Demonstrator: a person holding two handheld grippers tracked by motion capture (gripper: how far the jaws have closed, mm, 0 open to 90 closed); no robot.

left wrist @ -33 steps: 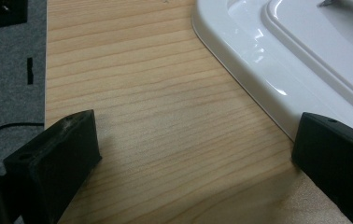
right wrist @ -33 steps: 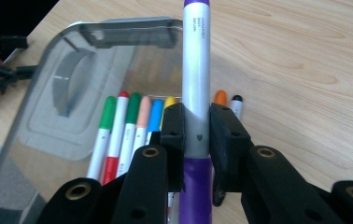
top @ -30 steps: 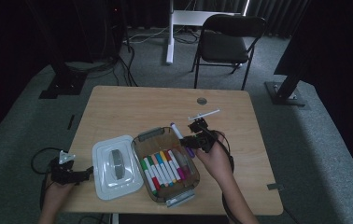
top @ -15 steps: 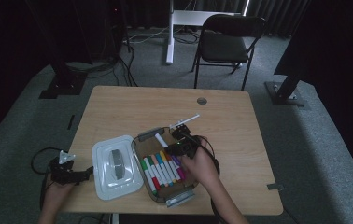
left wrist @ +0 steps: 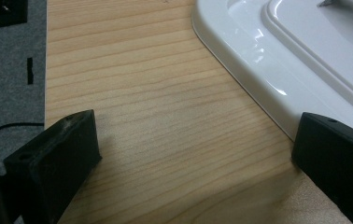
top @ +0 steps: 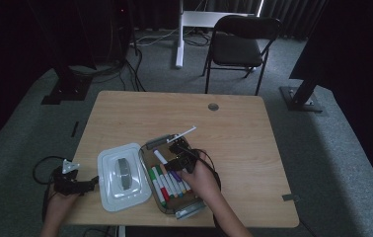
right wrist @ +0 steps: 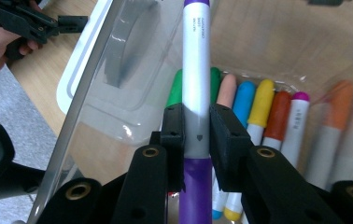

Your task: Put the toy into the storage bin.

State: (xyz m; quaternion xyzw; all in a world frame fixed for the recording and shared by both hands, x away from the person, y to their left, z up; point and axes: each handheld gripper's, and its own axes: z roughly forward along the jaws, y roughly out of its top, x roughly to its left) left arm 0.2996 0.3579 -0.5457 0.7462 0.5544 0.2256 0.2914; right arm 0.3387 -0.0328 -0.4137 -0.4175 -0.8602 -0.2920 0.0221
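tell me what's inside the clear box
Markers lie side by side in the clear box: green, blue, yellow, orange. The purple marker and the right hand-held gripper cover some.

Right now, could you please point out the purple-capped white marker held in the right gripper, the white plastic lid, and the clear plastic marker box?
purple marker (right wrist: 196,93): right gripper view, white barrel.
white lid (top: 110,187): high view, flat rim.
clear box (top: 147,148): high view, far-left corner of the rim.

Purple marker (right wrist: 196,93) cut off at top edge, white lid (left wrist: 305,51) cropped at right, markers' lower ends hidden behind right gripper (right wrist: 196,140).
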